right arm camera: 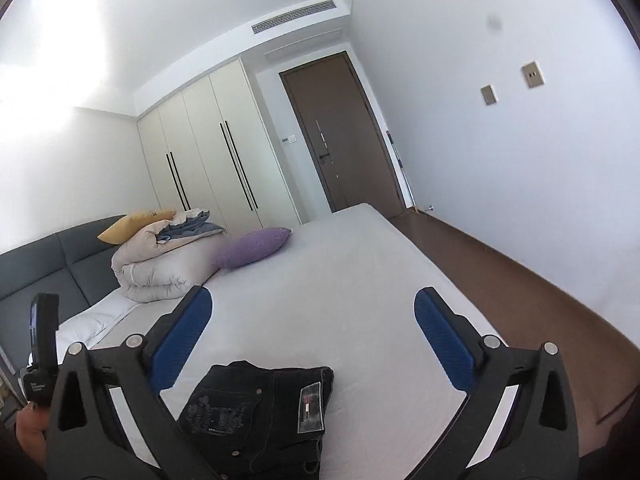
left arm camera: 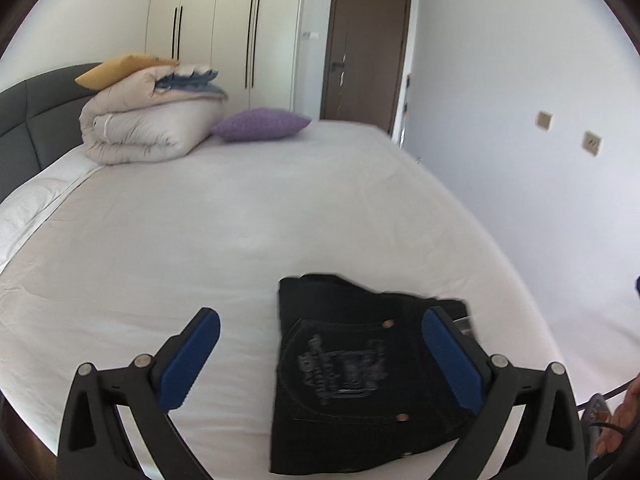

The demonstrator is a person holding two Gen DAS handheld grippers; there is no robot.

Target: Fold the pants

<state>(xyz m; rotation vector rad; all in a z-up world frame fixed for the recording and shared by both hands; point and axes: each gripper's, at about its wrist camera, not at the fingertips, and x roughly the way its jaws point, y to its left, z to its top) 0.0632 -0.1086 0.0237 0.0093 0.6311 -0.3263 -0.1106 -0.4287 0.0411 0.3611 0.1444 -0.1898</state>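
Dark folded pants (left arm camera: 360,376) lie in a compact rectangle on the white bed (left arm camera: 224,224), back pocket with embroidery facing up. My left gripper (left arm camera: 320,344) is open and empty, held above the pants, its right blue pad (left arm camera: 452,360) over their right edge. In the right wrist view the same pants (right arm camera: 256,412) lie low in frame with a label showing. My right gripper (right arm camera: 312,320) is open and empty, raised above the bed beyond the pants.
A rolled duvet (left arm camera: 152,120) with a yellow pillow (left arm camera: 120,72) and a purple pillow (left arm camera: 260,124) sit near the grey headboard (left arm camera: 36,120). Wardrobes and a brown door (left arm camera: 364,52) stand behind. The bed's right edge (right arm camera: 420,248) drops to a brown floor (right arm camera: 520,292).
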